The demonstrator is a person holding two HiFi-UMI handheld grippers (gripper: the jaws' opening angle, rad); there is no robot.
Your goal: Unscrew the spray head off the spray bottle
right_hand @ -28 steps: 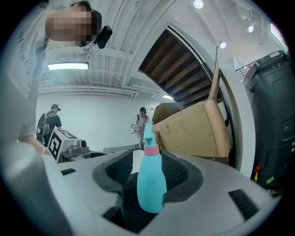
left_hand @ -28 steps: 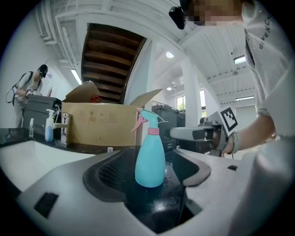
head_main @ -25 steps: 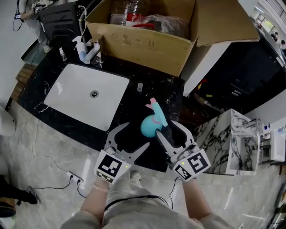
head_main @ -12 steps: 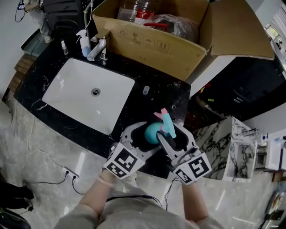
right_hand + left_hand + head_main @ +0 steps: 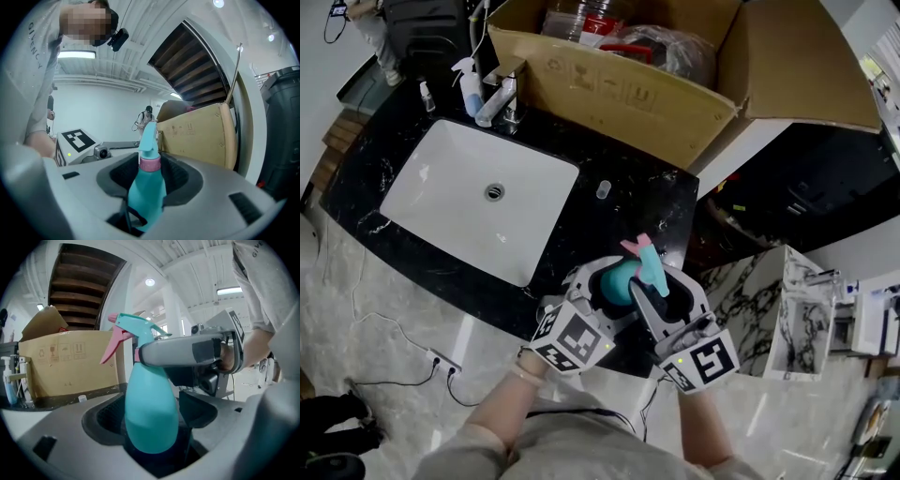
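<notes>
Teal bottle (image 5: 617,281) x1; R tongs (image 5: 151,174) tightening on neck, L tongs (image 5: 151,416) widened round body.

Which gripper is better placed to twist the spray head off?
Probably the right gripper: its jaws have just been closing around the pink collar under the spray head. The left gripper's jaws, just opened wide, flank the spray bottle's body, better for bracing it.

Teal pear-shaped plastic spray bottle (image 5: 617,284): upright, at near right edge of black stone surface (image 5: 614,230); whether its base touches cannot be told. Teal plastic spray head with pink trigger (image 5: 647,265): seated on pink neck collar, not unscrewed, trigger facing far left.
</notes>
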